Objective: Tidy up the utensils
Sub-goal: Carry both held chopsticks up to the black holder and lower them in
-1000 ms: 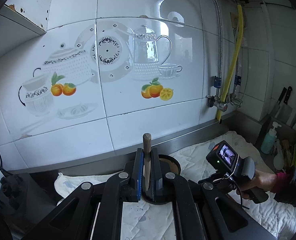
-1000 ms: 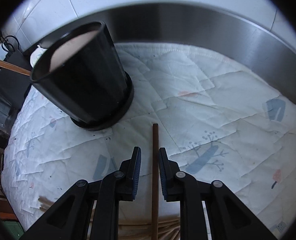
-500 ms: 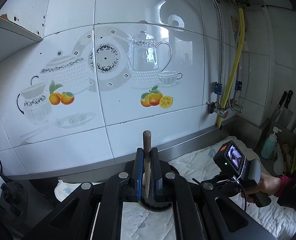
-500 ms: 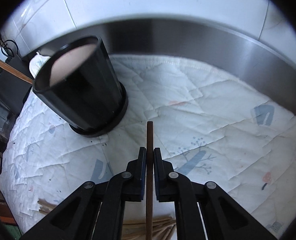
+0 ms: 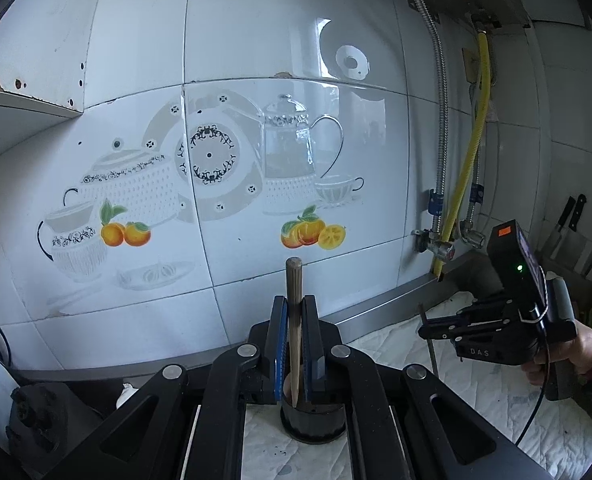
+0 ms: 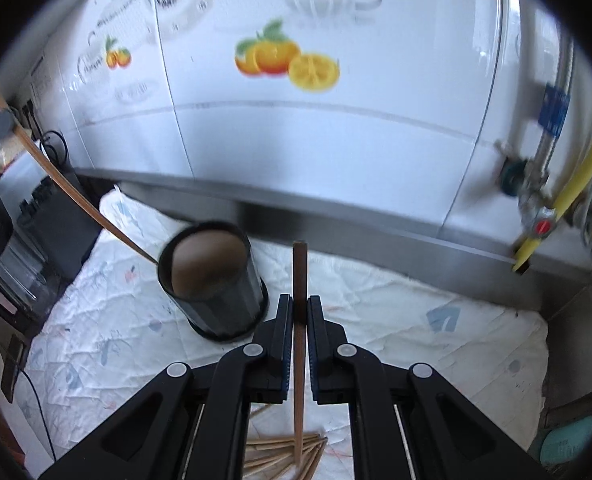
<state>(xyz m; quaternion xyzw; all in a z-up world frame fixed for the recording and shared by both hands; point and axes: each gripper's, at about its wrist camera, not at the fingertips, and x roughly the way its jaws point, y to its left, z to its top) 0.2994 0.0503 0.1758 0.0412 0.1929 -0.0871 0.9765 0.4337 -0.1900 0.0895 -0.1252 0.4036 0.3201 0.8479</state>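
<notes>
Your left claw point(image 5: 295, 344) clamps a light wooden chopstick point(image 5: 294, 320) over the black round holder point(image 6: 212, 284); your right claw point(image 6: 299, 320) grips a dark chopstick point(image 6: 299, 300), holder at ten o'clock. Drop both in next.

Quilted white cloth point(image 6: 376, 292) under black holder point(image 6: 216, 296); loose chopsticks point(image 6: 284, 456)
</notes>
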